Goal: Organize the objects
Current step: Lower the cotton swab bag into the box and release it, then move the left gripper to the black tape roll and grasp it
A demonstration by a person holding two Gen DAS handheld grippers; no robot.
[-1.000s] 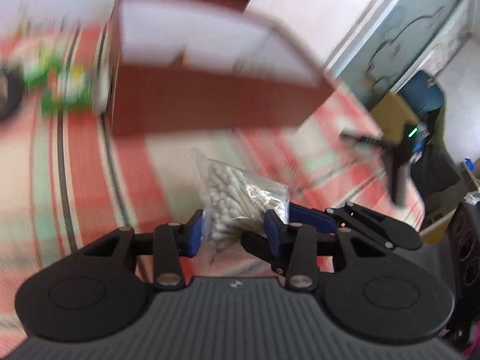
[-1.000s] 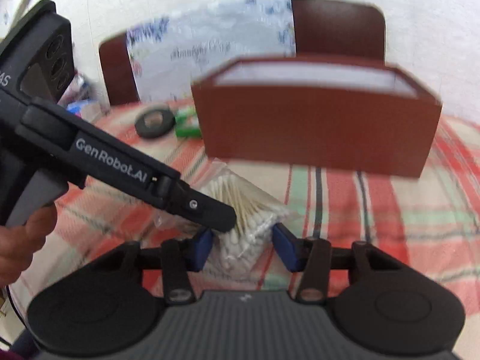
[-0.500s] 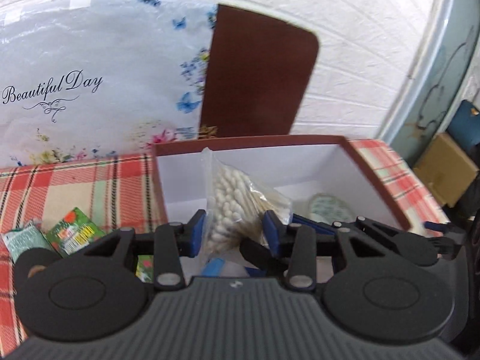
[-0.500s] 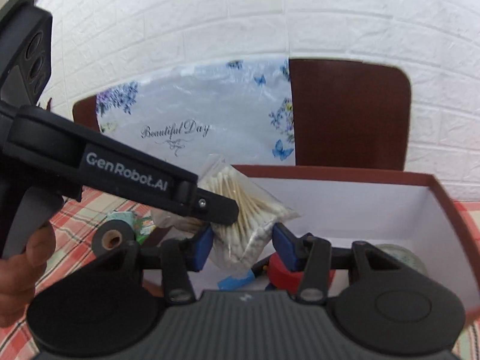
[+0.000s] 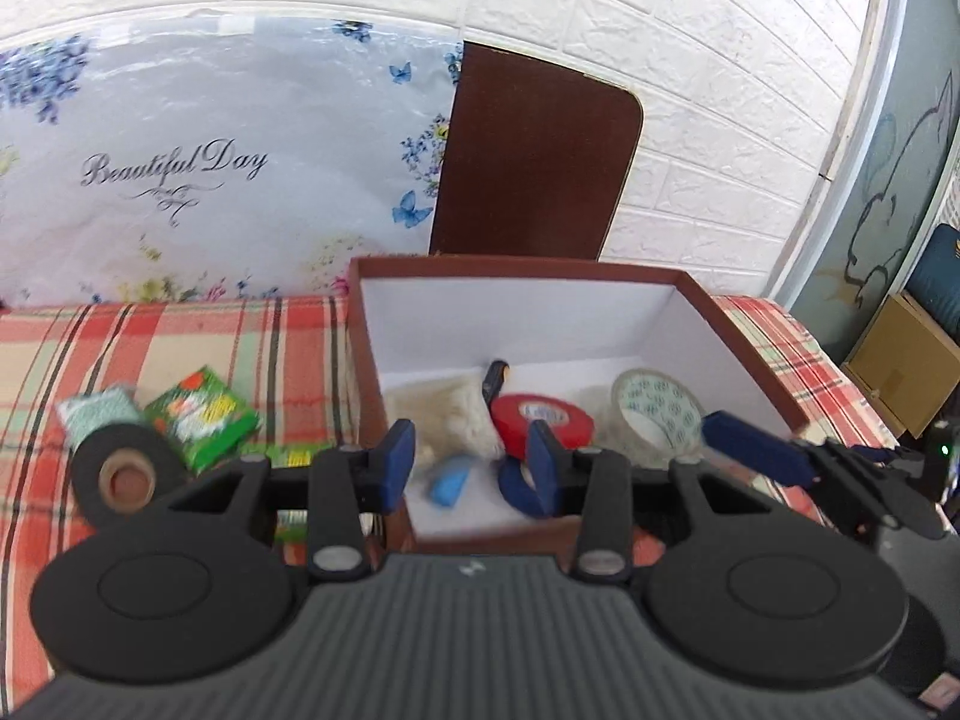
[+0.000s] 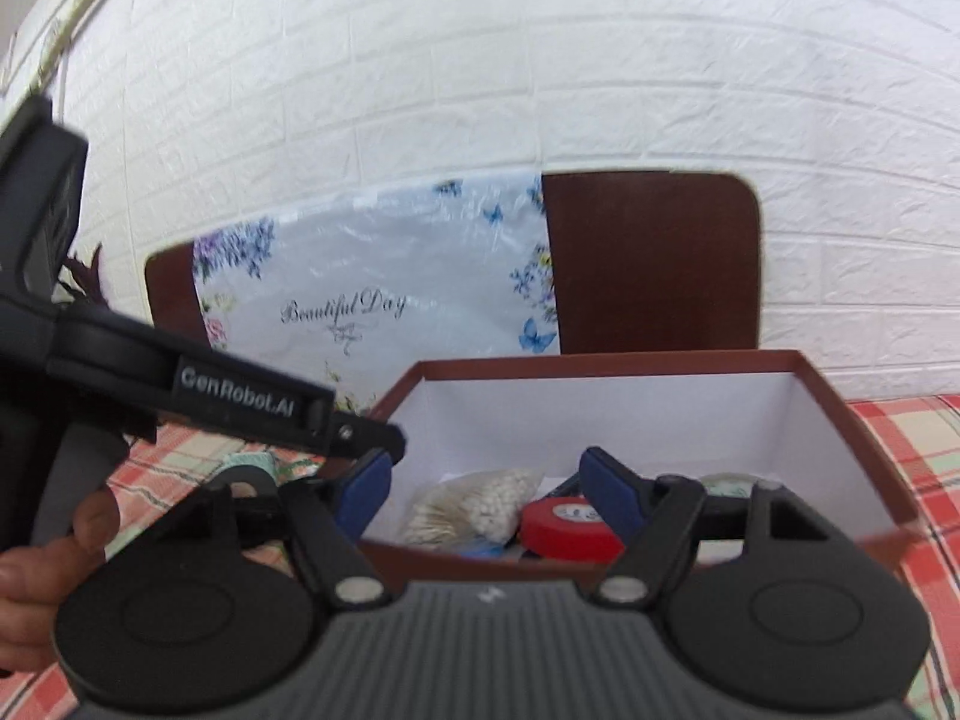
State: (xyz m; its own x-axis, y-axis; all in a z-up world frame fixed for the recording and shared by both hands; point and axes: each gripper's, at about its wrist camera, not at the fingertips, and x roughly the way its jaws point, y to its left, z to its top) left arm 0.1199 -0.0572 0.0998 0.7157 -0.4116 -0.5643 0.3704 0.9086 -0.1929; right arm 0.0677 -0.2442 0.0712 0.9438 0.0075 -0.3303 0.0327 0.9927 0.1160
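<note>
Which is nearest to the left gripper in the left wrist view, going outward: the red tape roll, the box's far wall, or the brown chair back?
From the left gripper:
1. Red tape roll, inside the box, just past the right fingertip.
2. Box's far wall, white inside, behind the contents.
3. Brown chair back, beyond the box against the brick wall.

"Beautiful Day" on floral plastic sheet (image 5: 180,180); "GenRobot.AI" on left gripper (image 6: 384,456) arm.
</note>
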